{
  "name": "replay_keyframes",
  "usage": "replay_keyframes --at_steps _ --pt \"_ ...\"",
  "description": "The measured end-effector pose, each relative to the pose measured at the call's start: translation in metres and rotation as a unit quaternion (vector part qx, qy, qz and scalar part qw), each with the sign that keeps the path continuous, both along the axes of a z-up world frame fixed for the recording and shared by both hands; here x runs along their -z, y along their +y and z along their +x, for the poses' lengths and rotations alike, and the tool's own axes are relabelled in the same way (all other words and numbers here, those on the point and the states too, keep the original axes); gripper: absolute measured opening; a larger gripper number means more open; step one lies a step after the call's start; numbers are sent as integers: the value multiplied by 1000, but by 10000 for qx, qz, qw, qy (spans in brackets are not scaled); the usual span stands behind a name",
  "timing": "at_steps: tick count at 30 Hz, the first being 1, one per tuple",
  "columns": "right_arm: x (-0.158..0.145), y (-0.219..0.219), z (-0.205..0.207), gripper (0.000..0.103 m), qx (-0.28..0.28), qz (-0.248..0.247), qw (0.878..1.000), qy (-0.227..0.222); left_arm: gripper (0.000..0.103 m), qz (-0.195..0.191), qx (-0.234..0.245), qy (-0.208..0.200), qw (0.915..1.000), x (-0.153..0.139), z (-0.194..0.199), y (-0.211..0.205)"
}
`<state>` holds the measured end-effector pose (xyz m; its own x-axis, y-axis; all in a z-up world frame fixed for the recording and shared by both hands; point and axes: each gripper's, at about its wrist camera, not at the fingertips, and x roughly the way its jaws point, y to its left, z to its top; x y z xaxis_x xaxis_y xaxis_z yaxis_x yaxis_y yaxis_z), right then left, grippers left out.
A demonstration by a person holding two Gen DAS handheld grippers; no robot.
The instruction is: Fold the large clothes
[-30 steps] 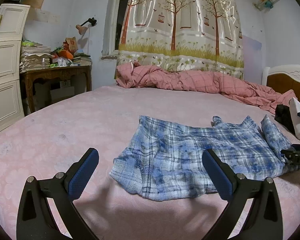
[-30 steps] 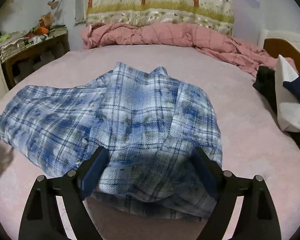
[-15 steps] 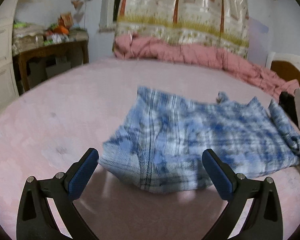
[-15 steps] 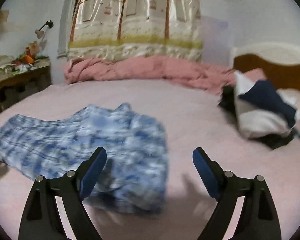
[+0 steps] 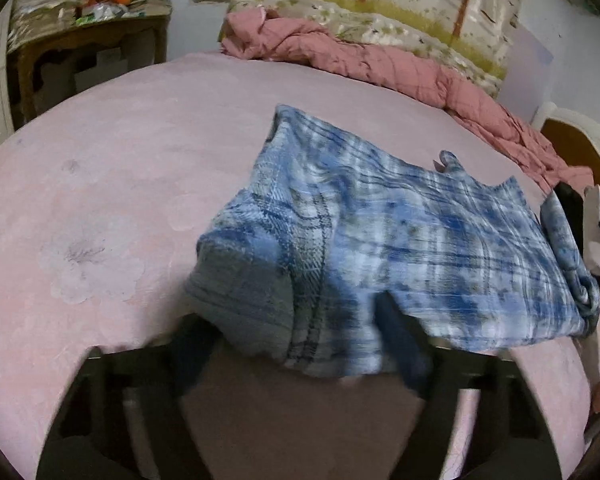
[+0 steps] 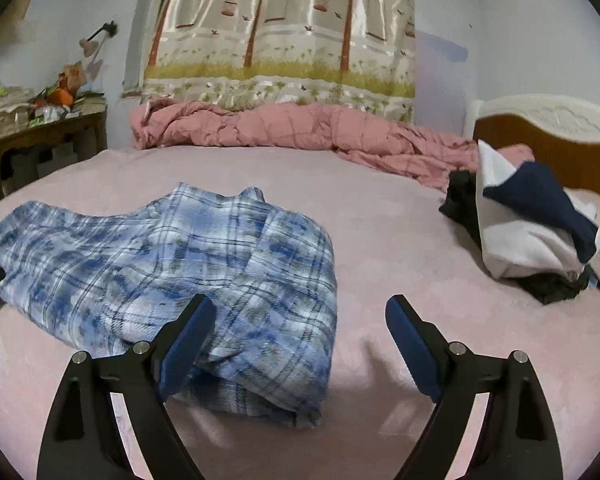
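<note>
1. A blue plaid shirt (image 5: 400, 240) is lying roughly folded on the pink bed sheet (image 5: 120, 200), towards the near edge of the bed, with its near hem bunching up between the fingers of the left gripper (image 5: 300, 344).
2. The left gripper's jaws have just been closing, and they are standing about half apart with the hem of the shirt between them; the blur is making it impossible to tell whether the pads are already pressing on the cloth.
3. The right gripper (image 6: 300, 340) is hanging over the other end of the shirt with its jaws standing wide (nothing is between the pads), its left finger (image 6: 188, 340) showing in front of the plaid cloth and its right finger over bare sheet.
4. From the right wrist view, the shirt (image 6: 172, 264) is spreading leftwards across the sheet.
5. A pile of dark and white clothes (image 6: 532, 232) is sitting well apart from the shirt, near the headboard (image 6: 548, 136).
6. A crumpled pink quilt (image 6: 300, 128) is lying along the far side of the bed, under a tree-patterned curtain (image 6: 284, 28).
7. A cluttered wooden table (image 6: 40, 132) is standing beside the bed at the left.
</note>
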<state>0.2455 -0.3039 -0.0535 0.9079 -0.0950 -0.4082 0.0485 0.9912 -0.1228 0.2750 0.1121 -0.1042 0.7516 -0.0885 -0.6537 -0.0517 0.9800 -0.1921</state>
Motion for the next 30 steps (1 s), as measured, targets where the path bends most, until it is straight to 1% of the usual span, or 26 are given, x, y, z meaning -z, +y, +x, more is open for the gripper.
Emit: replay_keyframes --at_steps 1,2,3,4,6,7,8,10,12,16,18,21,24,28,30 --pt "1 2 -1 90 3 -50 10000 -28 37 32 104 9 9999 -2 1 -4" --pt "1 4 -2 90 10 -117 9999 -50 28 103 195 11 9998 -4 2 -8" --pt "1 6 -2 90 22 -163 9999 -55 17 247 230 14 9994 -6 3 -13" --pt "1 8 -3 90 51 -217 9997 -66 14 411 241 6 9989 -10 6 -18" --pt "1 9 -4 90 73 -259 9996 -109 12 767 193 -122 9968 -21 8 -29" --pt "1 9 -5 90 68 -258 9996 -132 12 901 144 -268 9955 -29 7 -35" --pt "0 8 -6 90 63 -245 9996 -135 12 930 117 -442 9946 -39 6 -40" --pt "1 8 -5 90 63 -207 9997 -80 11 781 158 -759 9939 -58 6 -49" --pt "0 6 -4 90 69 -138 9999 -33 11 571 364 -1093 9917 -79 5 -63" --pt "-1 -3 -5 90 113 106 9999 -33 11 437 822 -1639 9821 -116 3 -111" --pt "-2 -9 -6 90 306 202 9993 -88 11 349 1178 -1781 9763 -128 3 -137" --pt "-4 -21 -10 90 443 432 9979 -194 11 182 1678 -1898 9672 -142 6 -178" --pt "-3 -32 -10 90 589 678 9958 -177 11 -128 2161 -1827 9590 -146 9 -214" --pt "0 -51 -7 90 809 1108 9905 -67 11 -572 2688 -1639 9474 -136 16 -255" --pt "3 -59 -5 90 890 1304 9874 28 11 -715 2951 -1560 9399 -129 16 -271"
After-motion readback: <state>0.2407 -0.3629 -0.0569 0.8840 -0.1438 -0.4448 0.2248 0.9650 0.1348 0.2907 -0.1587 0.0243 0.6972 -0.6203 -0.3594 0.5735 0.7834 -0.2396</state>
